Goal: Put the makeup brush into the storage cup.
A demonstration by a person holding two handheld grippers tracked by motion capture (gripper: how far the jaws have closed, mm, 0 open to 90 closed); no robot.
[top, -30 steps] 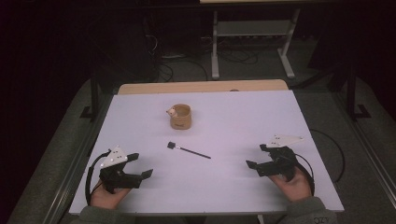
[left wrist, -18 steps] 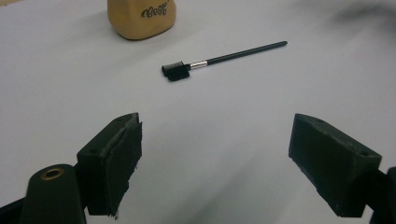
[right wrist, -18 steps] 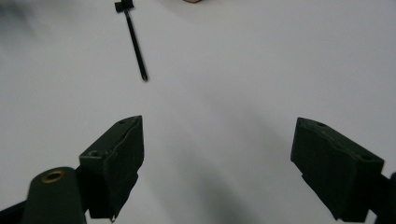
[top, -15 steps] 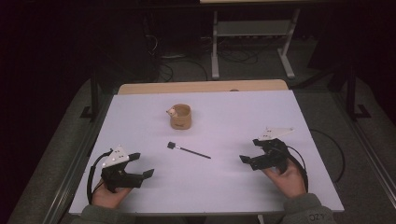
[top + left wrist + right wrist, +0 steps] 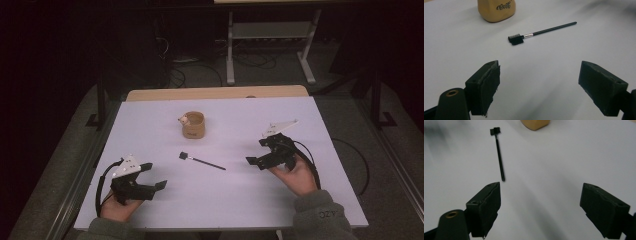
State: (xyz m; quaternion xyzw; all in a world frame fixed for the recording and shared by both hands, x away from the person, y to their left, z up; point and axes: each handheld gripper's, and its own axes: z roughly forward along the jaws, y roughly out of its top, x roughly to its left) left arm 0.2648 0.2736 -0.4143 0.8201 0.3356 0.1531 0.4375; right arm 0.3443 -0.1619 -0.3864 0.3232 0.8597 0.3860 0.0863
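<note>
Right gripper, fingers apart, faces the brush at mid-frame for pickup; left gripper waits, fingers spread, lower left.

My left gripper sits low with jaws spread wide and empty; my right gripper is farther forward, equally agape, nothing between its fingertips.

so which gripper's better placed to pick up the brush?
Right, probably. The right gripper is open, and the brush has its handle end just ahead of the right gripper's jaws. The left gripper, also open, sits farther back, facing the bristle end.
</note>
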